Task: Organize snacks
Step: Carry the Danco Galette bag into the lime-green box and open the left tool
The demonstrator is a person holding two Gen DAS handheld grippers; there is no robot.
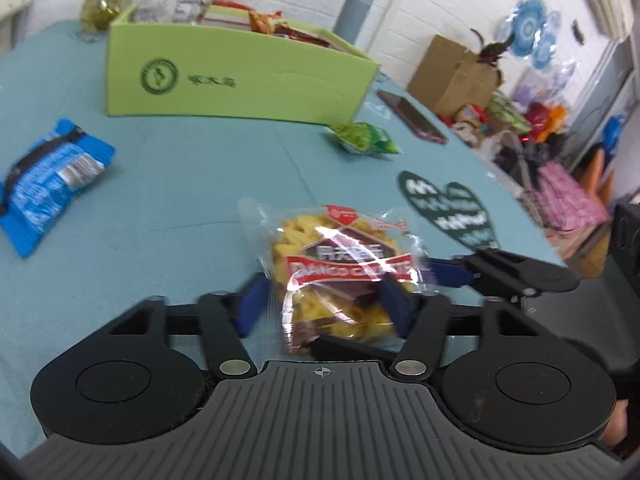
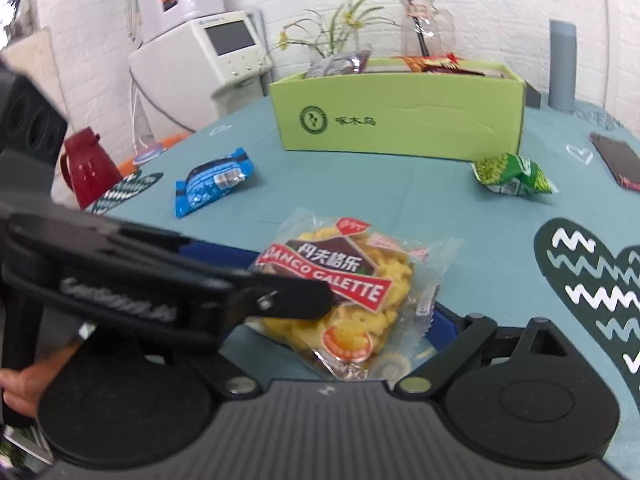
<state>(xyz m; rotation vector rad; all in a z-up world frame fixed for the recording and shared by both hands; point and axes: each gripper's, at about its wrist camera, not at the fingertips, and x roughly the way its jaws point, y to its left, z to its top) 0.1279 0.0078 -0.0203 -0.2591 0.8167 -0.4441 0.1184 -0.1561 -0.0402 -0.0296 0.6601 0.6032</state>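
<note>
Snacks on table: galette packet (image 2: pixel 340 292), blue packet (image 2: pixel 212 180), green packet (image 2: pixel 512 174).

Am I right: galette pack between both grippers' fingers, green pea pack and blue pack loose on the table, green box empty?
Not quite: the green box isn't empty. The right wrist view shows snack packets sticking up over its rim. The rest stands: the galette pack sits between both grippers' fingers, and the green pea pack and blue pack lie loose on the table.
</note>
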